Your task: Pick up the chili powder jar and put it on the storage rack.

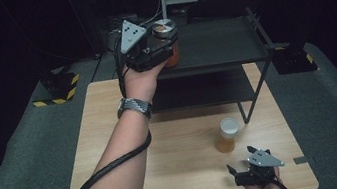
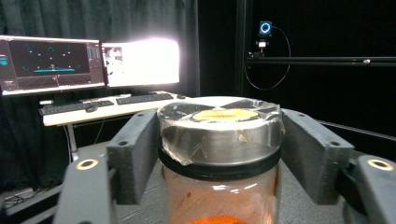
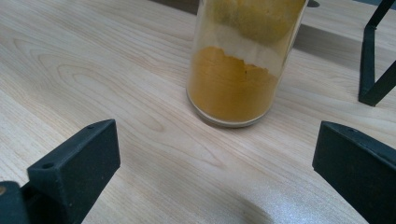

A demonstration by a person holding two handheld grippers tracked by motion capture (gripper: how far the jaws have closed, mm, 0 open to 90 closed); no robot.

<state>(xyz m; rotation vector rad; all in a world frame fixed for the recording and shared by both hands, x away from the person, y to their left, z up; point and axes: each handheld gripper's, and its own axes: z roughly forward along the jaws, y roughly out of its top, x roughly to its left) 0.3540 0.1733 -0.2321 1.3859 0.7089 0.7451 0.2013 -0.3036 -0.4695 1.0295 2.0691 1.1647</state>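
Observation:
A glass jar of orange-red powder (image 1: 169,49) with a metal lid stands on the top level of a black shelf (image 1: 219,41). My left gripper (image 1: 162,51) reaches around it from the left. In the left gripper view the jar (image 2: 219,140) rises between the two black jaws, which stand close at either side of the lid with no clear press on it. A second jar (image 1: 227,136) with a white lid and yellow powder stands on the wooden table (image 1: 111,133). My right gripper (image 1: 235,175) rests open near the table's front edge, just short of that jar (image 3: 238,79).
The shelf has a lower level and slanted black legs (image 3: 376,70) that come down beside the yellow jar. Grey matting surrounds the table. Monitors and a keyboard (image 2: 107,100) stand far behind the shelf.

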